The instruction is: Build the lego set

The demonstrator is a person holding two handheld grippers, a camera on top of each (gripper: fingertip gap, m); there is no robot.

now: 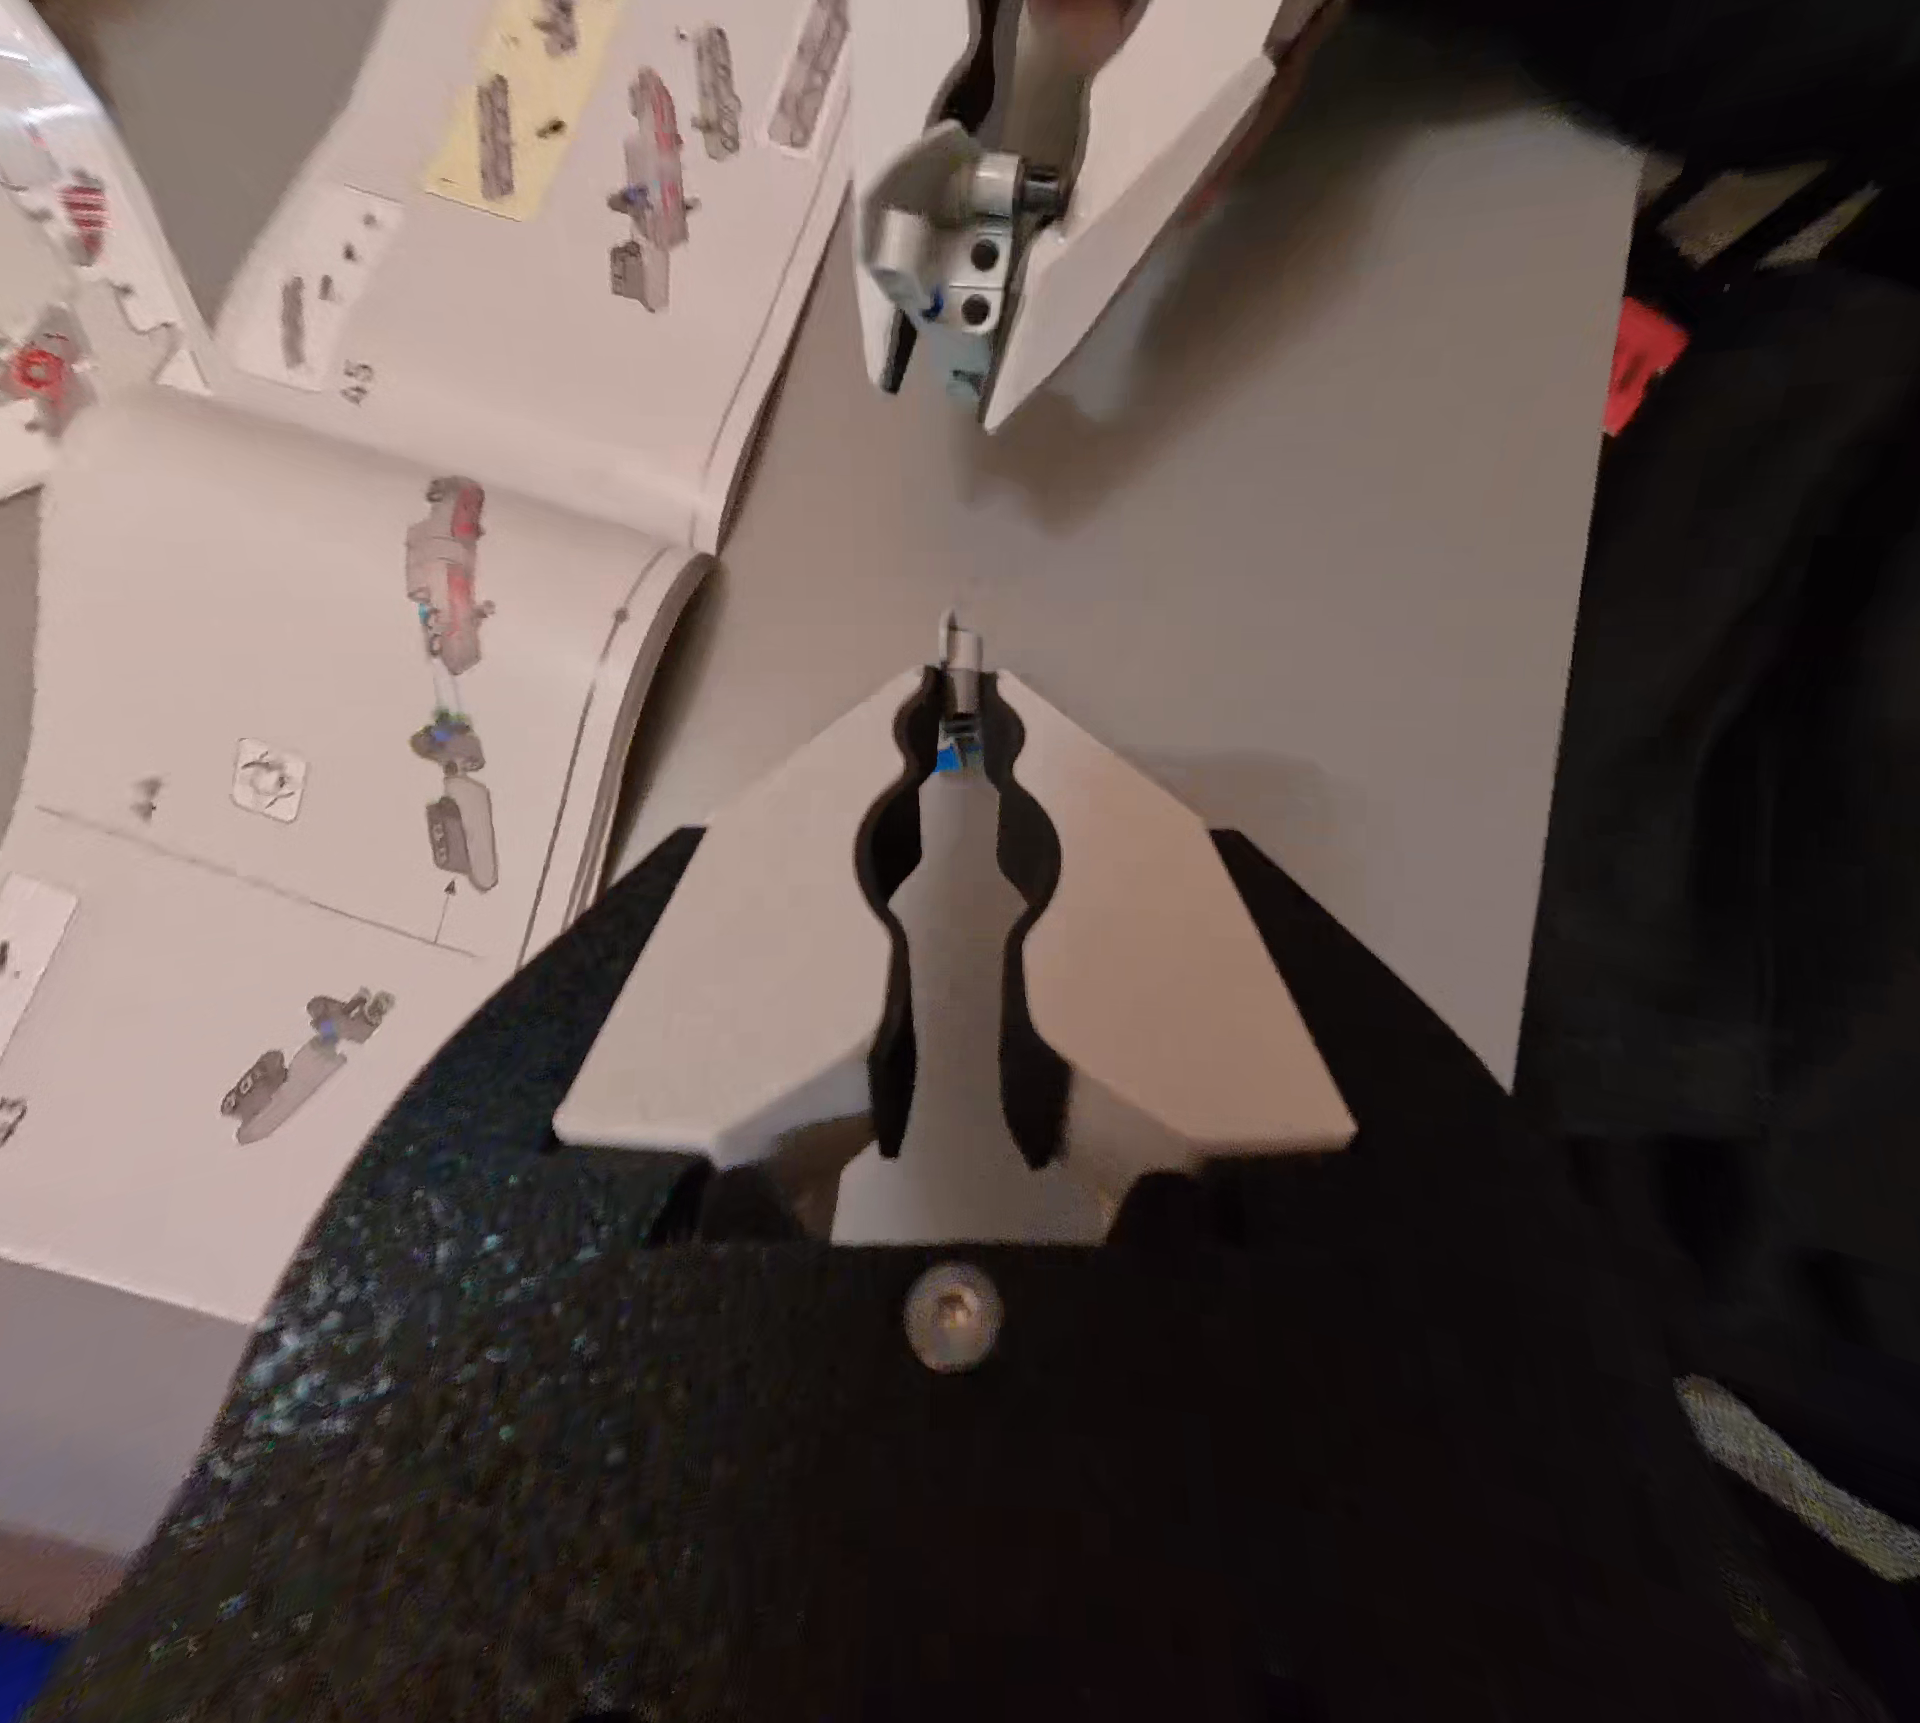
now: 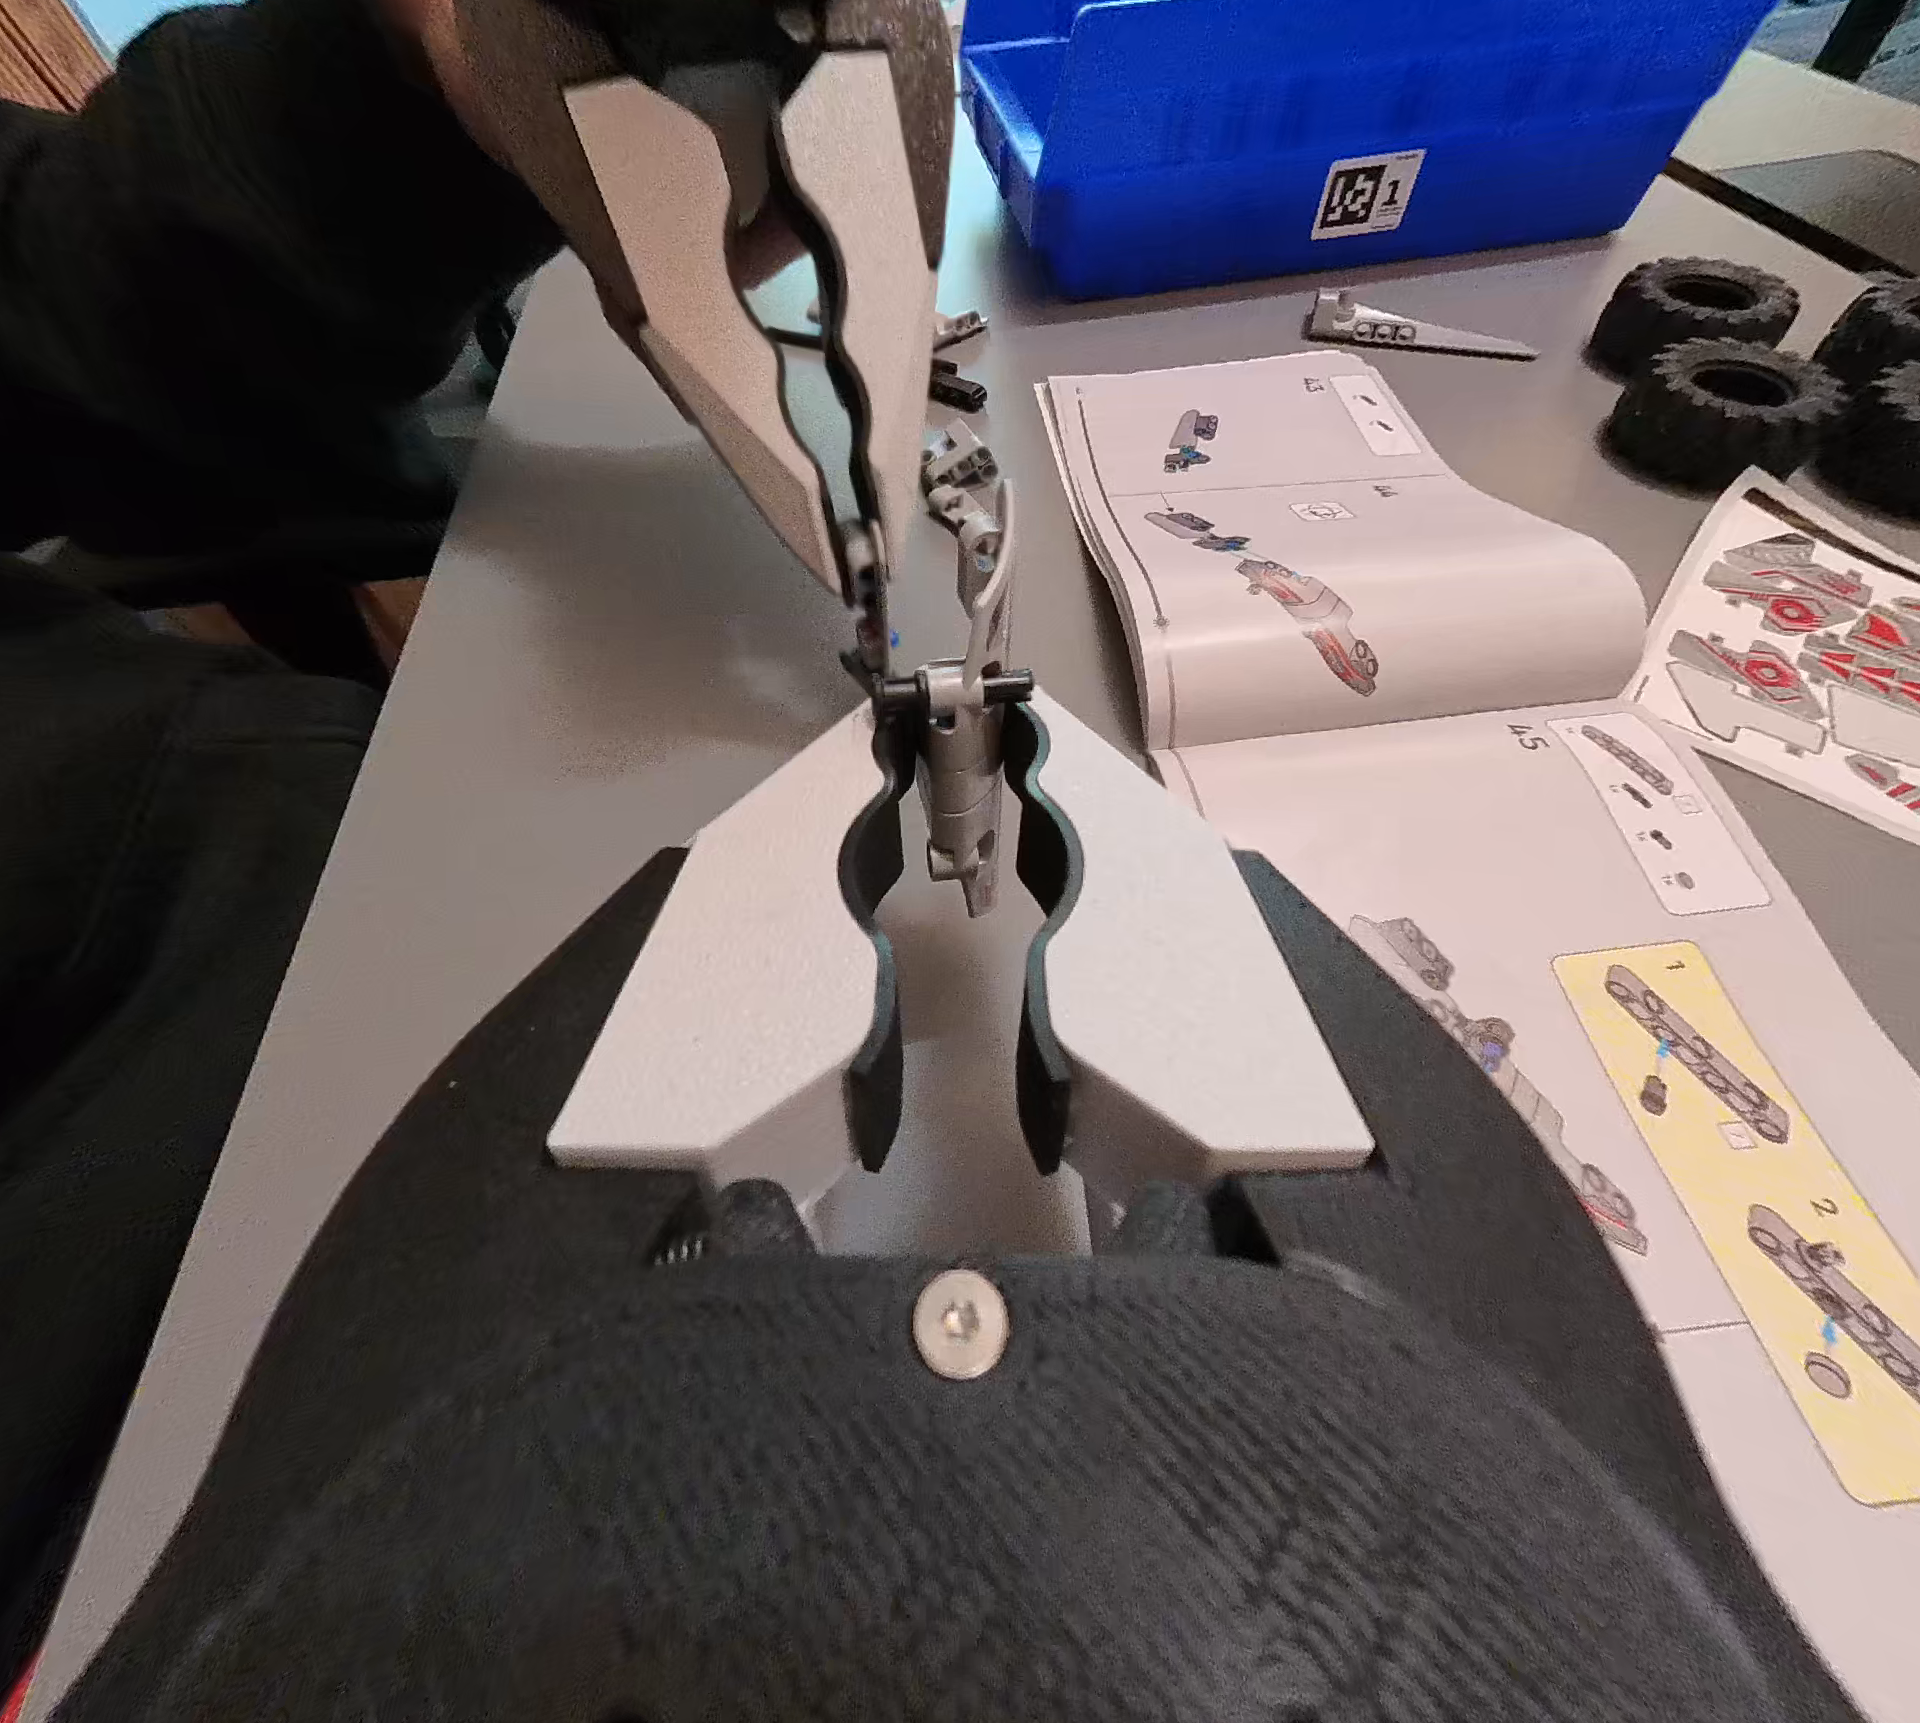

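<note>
While both grippers are hovering above the worktop [image 2: 644,530], the right gripper [image 2: 956,738] is pinching a grey sub-assembly [image 2: 961,800] w/ a black cross pin at its tip, long axis running along the fingers. The left gripper [image 2: 868,577] is nearly closed on a small grey connector [image 1: 961,660], coming in from the upper left, tip just beside the pin's left end. Next move prob. turns on lining connector w/ pin. An instruction booklet [image 2: 1351,593] is lying open to the right, pages numbered; a blue bin [image 2: 1351,115] is carrying a square-code label. Tyres [image 2: 1704,364] and sticker sheet [image 2: 1787,634] sitting farther off.
</note>
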